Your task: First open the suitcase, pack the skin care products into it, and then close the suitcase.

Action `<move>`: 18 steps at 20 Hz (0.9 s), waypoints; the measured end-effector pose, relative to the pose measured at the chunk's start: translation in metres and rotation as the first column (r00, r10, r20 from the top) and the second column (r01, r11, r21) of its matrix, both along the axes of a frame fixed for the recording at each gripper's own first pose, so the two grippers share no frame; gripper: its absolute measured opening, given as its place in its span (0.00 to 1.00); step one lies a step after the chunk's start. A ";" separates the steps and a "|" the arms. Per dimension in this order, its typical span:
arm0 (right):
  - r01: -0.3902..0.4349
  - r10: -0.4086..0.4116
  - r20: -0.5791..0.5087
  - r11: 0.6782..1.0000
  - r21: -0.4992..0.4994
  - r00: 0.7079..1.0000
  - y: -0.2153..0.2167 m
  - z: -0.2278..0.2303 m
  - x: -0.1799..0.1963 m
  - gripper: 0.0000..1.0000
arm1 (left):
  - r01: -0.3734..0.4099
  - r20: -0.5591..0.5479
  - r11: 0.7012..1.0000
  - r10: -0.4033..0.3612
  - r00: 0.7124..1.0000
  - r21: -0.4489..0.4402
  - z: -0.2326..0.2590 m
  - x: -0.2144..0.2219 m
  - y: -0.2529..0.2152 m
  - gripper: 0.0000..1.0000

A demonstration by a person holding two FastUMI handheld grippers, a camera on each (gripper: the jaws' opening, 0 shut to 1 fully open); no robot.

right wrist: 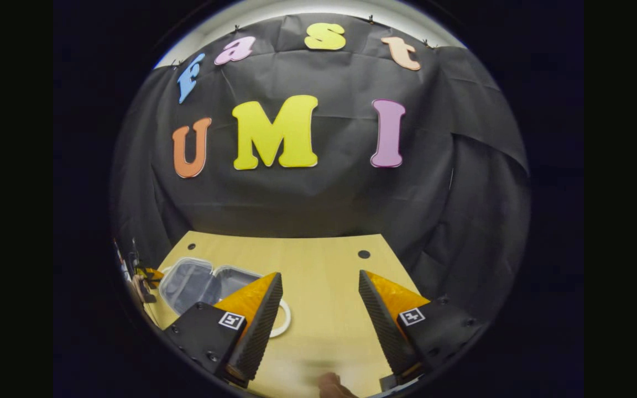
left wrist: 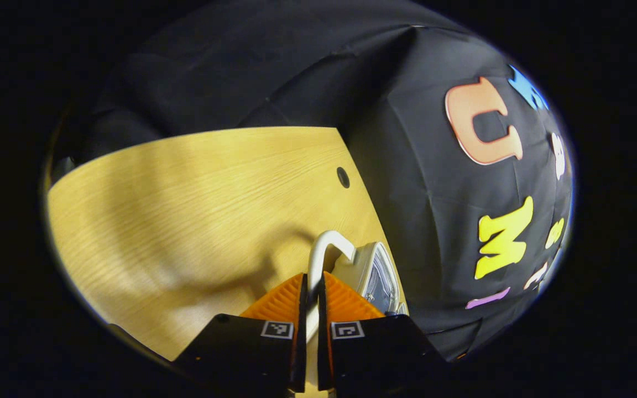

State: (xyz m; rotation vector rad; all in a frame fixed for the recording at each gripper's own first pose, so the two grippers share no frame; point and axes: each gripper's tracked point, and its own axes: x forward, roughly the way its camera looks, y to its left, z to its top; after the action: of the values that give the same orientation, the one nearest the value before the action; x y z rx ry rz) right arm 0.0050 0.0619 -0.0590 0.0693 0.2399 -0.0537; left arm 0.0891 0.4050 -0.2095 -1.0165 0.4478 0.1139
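In the left gripper view my left gripper (left wrist: 312,282) is shut on the thin white handle (left wrist: 325,241) of the small suitcase (left wrist: 376,273), whose pale shell stands on edge just right of the fingers. The right gripper view shows the suitcase (right wrist: 199,282) lying open at the left of the wooden table (right wrist: 324,265), its grey lining facing up. A white handle loop (right wrist: 285,320) pokes out behind my right gripper's left finger. My right gripper (right wrist: 318,309) hangs open above the table with nothing between its fingers. The other gripper and a hand (right wrist: 142,284) sit at the suitcase's far left edge.
The table has a small dark hole (right wrist: 364,254) near its far right corner, also seen as a hole (left wrist: 343,177) in the left gripper view. Black cloth walls close in behind and beside the table. A fingertip (right wrist: 332,387) shows at the bottom edge.
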 end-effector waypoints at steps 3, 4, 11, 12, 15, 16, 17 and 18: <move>-0.018 0.020 0.041 0.999 -0.033 0.999 -0.012 0.011 -0.004 0.83 | -0.010 0.042 0.997 0.007 0.999 0.079 0.038 0.000 -0.004 0.05; -0.031 0.034 0.057 0.999 -0.043 0.998 -0.014 0.016 -0.005 0.82 | -0.010 0.063 0.994 0.003 0.998 0.107 0.053 0.000 -0.011 0.05; -0.137 0.144 0.095 0.987 -0.079 0.985 -0.031 0.028 -0.007 0.81 | 0.050 0.191 0.869 -0.164 0.968 0.493 0.169 -0.011 -0.077 0.03; -0.149 0.157 0.097 0.985 -0.082 0.983 -0.034 0.030 -0.007 0.79 | 0.053 0.205 0.856 -0.182 0.962 0.515 0.186 -0.011 -0.093 0.03; -0.182 0.192 0.112 0.979 -0.093 0.975 -0.044 0.033 -0.001 0.81 | 0.082 0.208 0.777 -0.266 0.941 0.624 0.212 -0.013 -0.147 0.03; -0.191 0.201 0.111 0.977 -0.091 0.973 -0.049 0.033 0.001 0.81 | 0.105 0.194 0.741 -0.307 0.932 0.664 0.218 -0.010 -0.168 0.03; -0.199 0.208 0.109 0.976 -0.087 0.972 -0.054 0.032 0.001 0.81 | 0.123 0.184 0.706 -0.342 0.921 0.697 0.222 -0.009 -0.188 0.03; -0.207 0.215 0.108 0.975 -0.083 0.971 -0.059 0.031 0.003 0.81 | 0.144 0.171 0.676 -0.377 0.910 0.723 0.226 -0.006 -0.209 0.03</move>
State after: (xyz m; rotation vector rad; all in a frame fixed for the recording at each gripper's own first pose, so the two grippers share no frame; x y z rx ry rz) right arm 0.0079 0.0032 -0.0276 -0.0241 0.1279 0.1533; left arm 0.0828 0.1959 0.0167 -0.1889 0.2203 -0.1374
